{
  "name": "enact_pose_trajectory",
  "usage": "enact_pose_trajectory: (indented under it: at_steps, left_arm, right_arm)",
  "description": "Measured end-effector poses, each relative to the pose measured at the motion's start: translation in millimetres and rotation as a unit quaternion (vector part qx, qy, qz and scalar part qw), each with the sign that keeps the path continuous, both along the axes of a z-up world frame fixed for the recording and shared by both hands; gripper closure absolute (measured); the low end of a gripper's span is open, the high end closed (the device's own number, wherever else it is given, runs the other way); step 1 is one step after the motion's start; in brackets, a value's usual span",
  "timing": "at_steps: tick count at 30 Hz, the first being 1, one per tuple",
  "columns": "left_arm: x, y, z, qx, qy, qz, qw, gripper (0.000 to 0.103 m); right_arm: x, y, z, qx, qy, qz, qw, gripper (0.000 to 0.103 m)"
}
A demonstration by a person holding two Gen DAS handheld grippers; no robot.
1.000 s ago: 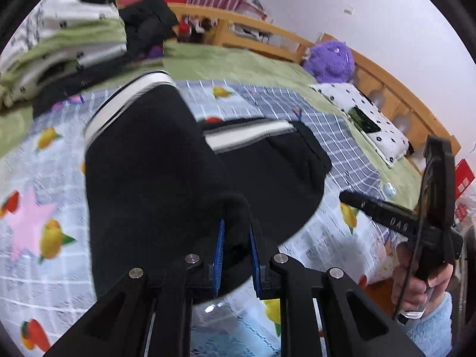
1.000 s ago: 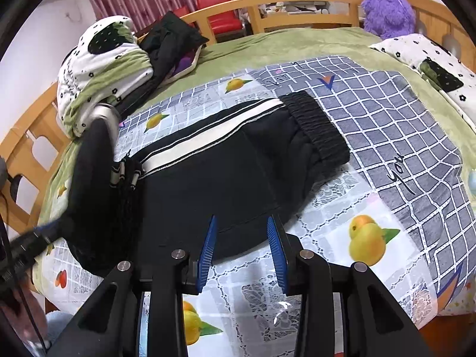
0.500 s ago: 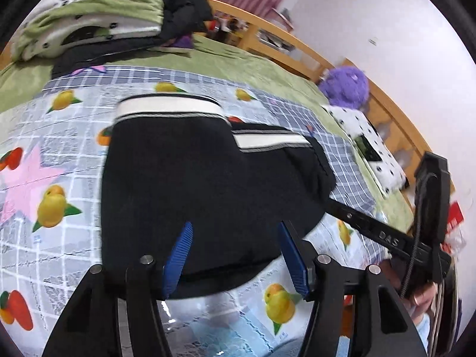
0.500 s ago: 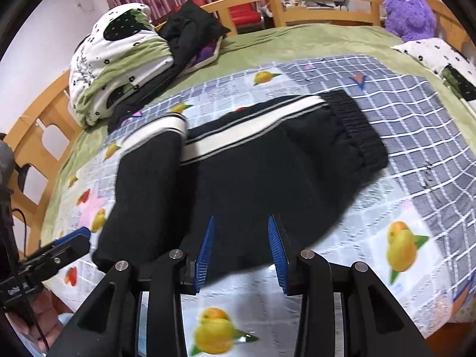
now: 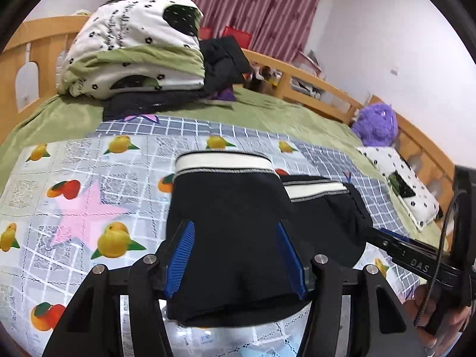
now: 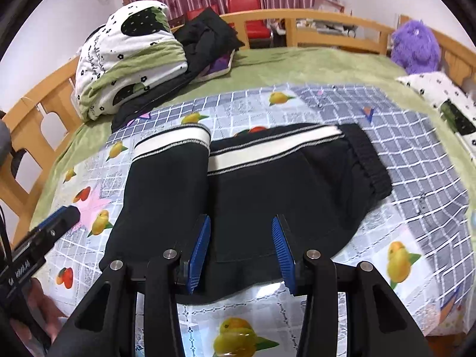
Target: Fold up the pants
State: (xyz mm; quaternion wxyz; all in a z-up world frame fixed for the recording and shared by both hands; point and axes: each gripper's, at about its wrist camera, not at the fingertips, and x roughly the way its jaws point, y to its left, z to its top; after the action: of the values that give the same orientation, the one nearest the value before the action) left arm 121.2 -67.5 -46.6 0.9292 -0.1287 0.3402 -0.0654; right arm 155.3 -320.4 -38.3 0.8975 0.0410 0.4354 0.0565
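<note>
One fold looks done: the black pants [image 6: 238, 184] lie on the fruit-print sheet [image 6: 398, 255] of the bed, leg end with its white-striped cuff [image 6: 172, 141] laid back over the body of the garment, next to the side stripe [image 6: 276, 145]. Elastic waistband [image 6: 369, 160] at the far right end in the right wrist view.

Left tongs [image 5: 235, 255]: spread, nothing pinched; the dark cloth shows in the gap but the blue pads [image 5: 181, 255] do not press on it. Its jaws have just been opening.

Right tongs [image 6: 239, 250]: also apart and empty, jaws just opening a little wider, hovering over the near edge of the pants.

Judgement: lengthwise halving and a first cross fold are in place. The bundle is still long; one more cross fold, cuff side toward the waistband, would probably finish it. Near edge looks slightly uneven and may need squaring first.

Bedding pile [image 5: 134, 44] and purple plush toy [image 5: 376, 125] lie well apart from the work.
</note>
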Motion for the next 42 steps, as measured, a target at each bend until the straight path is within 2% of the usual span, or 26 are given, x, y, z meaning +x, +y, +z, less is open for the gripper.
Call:
enact_pose_trajectory:
  at_steps: [5,12,21,24,33,37,42]
  left_arm:
    - [-0.7,16.4,1.3,-0.012,-0.003,0.018,0.9998,0.049]
    - [1.8,25.8,-1.9,-0.024,0.007,0.017,0.9995,0.049]
    - [2.2,34.0,-3.3,-0.028,0.016,0.027,0.9991,0.049]
    - [1.4,37.7,-2.3,-0.031,0.013,0.032,0.9989,0.049]
    - [1.5,51.7,-4.3,-0.049,0.013,0.05,0.9974,0.049]
    - [1.7,56.5,-3.6,-0.046,0.008,0.066,0.9967,0.049]
    - [3.0,67.4,-5.0,-0.046,0.01,0.085,0.9953,0.049]
  right_arm:
    - [-10.0,-13.0,10.1,0.002,-0.015,-0.027,1.0,0.06]
    - [-17.5,-26.6,10.7,0.011,0.016,-0.047,0.999,0.06]
    - [-25.2,-23.9,14.7,0.029,0.019,-0.036,0.999,0.06]
    - [-23.0,-18.9,14.2,0.024,0.021,-0.031,0.999,0.053]
    - [-5.4,-6.3,0.9,0.039,0.037,-0.009,0.999,0.052]
    - [8.3,5.3,-10.2,0.026,0.049,0.014,0.998,0.052]
    - [23.6,9.2,-22.0,0.035,0.056,0.029,0.997,0.052]
